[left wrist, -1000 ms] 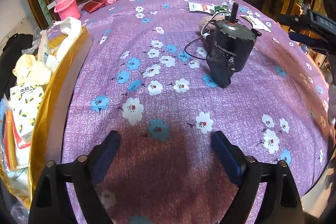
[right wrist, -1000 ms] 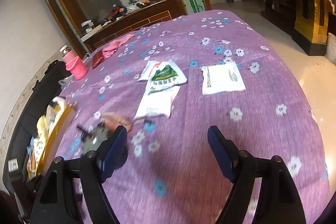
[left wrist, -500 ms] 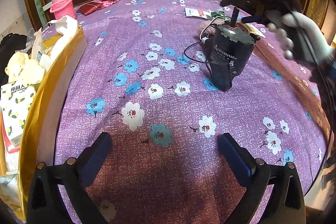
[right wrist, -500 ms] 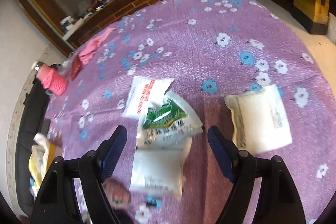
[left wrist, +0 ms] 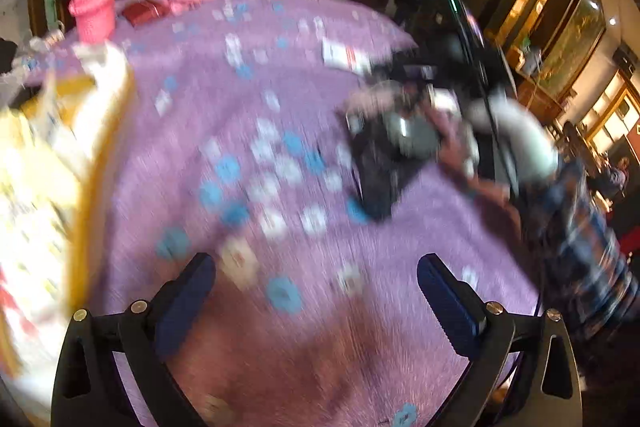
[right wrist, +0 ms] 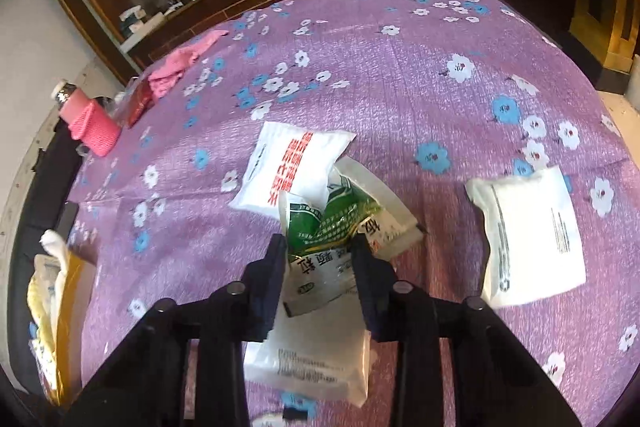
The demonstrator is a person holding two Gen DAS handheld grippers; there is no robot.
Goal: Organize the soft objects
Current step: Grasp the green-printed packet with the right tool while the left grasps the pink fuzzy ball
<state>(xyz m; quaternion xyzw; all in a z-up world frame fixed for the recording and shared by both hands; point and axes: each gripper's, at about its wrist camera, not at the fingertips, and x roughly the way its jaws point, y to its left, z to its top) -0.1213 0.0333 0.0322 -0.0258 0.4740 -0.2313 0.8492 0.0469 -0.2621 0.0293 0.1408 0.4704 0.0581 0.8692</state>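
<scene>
Showing only rightward: green-printed packet [right wrist: 320,251] between jaws

A crumpled green-and-white packet [right wrist: 328,239] is lying on the purple flowered cloth [right wrist: 400,87], overlapping a white red-lettered packet [right wrist: 290,169] behind it and another white packet [right wrist: 308,359] in front; a fourth white packet [right wrist: 528,239] is resting apart, to its right.

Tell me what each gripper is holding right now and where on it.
The right gripper has just closed on the green-and-white packet, pinching its crumpled near end. The left gripper is wide open, holding nothing.
</scene>
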